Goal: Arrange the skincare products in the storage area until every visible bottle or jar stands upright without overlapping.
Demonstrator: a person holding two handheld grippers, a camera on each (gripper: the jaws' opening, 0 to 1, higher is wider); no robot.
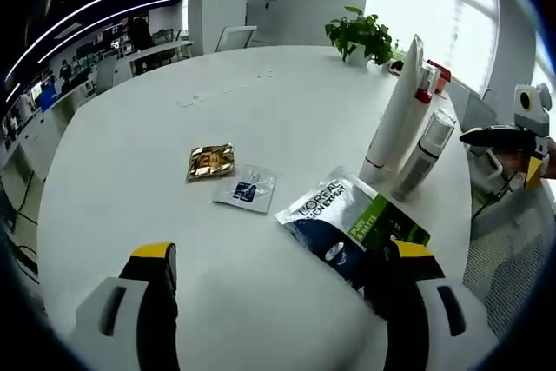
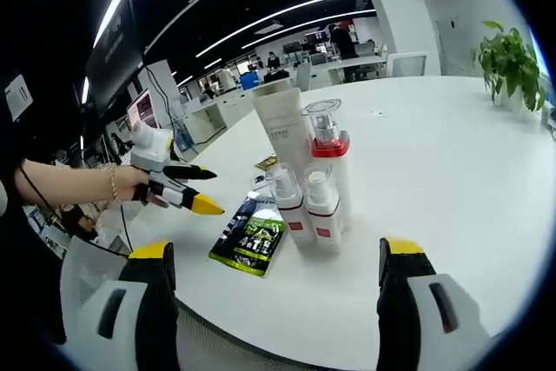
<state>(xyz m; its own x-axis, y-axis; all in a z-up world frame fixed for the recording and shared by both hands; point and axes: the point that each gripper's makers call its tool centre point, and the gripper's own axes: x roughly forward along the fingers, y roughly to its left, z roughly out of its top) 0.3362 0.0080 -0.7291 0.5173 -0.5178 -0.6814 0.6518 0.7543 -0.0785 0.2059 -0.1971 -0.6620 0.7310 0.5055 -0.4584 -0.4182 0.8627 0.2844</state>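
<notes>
Bottles and sachets share the white round table (image 1: 261, 93). Going left to right in the left gripper view: a gold foil sachet (image 1: 210, 161) lies flat, then a small silver sample sachet (image 1: 246, 189) just beside it, then a larger L'Oréal pouch (image 1: 352, 221), also flat, its near end just beside my left gripper's right-hand jaw. Past it stand a tall white tube (image 1: 396, 110) and a slim silver-capped bottle (image 1: 425, 155), upright and close together. Behind them a potted plant (image 1: 360, 35) sits near the table's far edge. At the far right my right gripper (image 1: 512, 141) comes into sight, off the table. My left gripper (image 1: 282, 301) hangs over the near table with jaws wide apart, nothing between them.

The right gripper view looks from the other side. On its left, my hand (image 2: 130, 182) holds the left gripper, its black and yellow jaw tips spread. Next comes the pouch, then a cluster this view spells out better: the tall tube behind, a clear-capped pump bottle with a red collar (image 2: 327, 158), and two short white bottles with red bands (image 2: 304, 206) in front, all upright. Whether they touch, I cannot quite tell. My right gripper (image 2: 278, 306) is spread wide too, empty, low at the table's edge.
</notes>
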